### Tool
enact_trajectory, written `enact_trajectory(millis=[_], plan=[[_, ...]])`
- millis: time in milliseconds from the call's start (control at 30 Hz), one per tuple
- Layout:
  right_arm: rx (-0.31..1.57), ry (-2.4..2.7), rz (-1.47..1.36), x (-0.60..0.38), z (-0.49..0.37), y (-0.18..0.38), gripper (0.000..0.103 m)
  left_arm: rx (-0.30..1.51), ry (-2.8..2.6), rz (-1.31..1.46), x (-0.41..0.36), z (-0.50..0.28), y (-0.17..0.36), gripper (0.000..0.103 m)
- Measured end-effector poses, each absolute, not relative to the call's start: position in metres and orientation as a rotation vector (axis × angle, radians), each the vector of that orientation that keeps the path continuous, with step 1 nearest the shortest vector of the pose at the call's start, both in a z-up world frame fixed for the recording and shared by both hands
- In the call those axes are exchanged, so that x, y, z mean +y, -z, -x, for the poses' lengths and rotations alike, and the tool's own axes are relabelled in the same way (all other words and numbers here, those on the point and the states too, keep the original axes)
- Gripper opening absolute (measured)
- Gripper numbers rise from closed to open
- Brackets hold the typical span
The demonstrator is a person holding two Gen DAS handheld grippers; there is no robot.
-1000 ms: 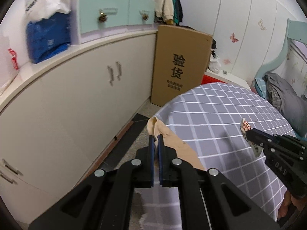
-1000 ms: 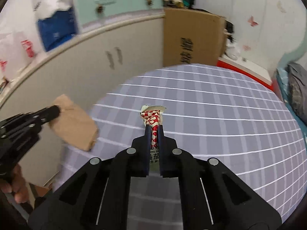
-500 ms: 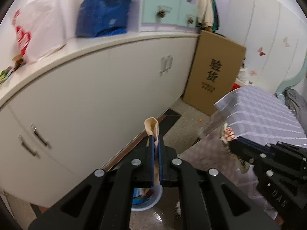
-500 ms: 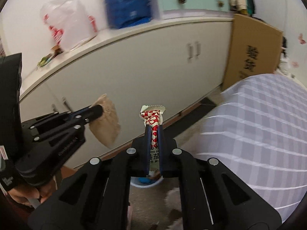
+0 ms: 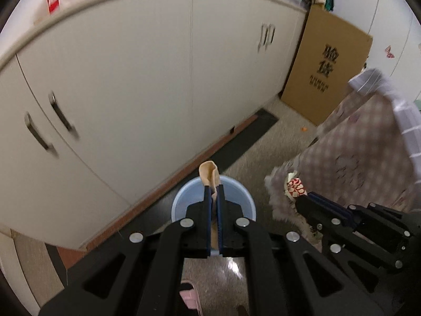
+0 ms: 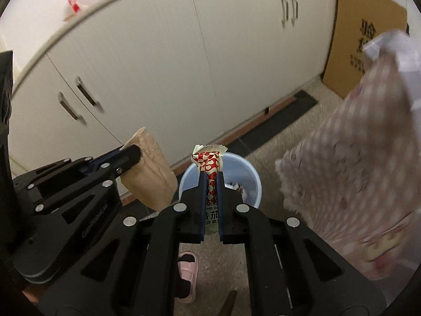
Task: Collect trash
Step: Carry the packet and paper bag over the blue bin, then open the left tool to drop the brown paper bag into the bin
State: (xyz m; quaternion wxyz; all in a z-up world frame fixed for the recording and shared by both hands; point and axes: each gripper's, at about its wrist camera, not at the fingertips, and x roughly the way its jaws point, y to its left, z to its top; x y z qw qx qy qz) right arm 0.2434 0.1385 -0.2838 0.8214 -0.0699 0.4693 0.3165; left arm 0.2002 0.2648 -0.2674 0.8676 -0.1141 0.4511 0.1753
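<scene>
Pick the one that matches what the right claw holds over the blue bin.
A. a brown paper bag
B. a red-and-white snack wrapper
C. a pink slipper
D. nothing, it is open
B: in the right wrist view the right claw is shut on a red-and-white snack wrapper above the blue bin; the brown paper bag is in the left claw.

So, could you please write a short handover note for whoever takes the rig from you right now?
Left gripper: shut on a brown paper bag, held above the light blue trash bin.
Right gripper: shut on a red-and-white snack wrapper, also lined up over the bin.
The bin stands on the floor by the white cabinet; some trash is already inside.
Done: both pieces picked up and brought to the bin.
Left: open both grippers to drop them in. The tabletop is out of view, so check it for more.
</scene>
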Motion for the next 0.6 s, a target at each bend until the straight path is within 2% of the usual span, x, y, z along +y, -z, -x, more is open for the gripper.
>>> enact_trajectory(millis=[200, 600], plan=[[1.033, -0.637, 0.150, 0.140, -0.250, 0.316, 0.007, 1.007, -0.365, 0.256, 0.271, -0.209, 0.302, 0.004], [1.044, -0.586, 0.100, 0.129, -0.274, 0.335, 0.007, 1.023, -0.364, 0.289, 0.277, -0.236, 0.321, 0.004]])
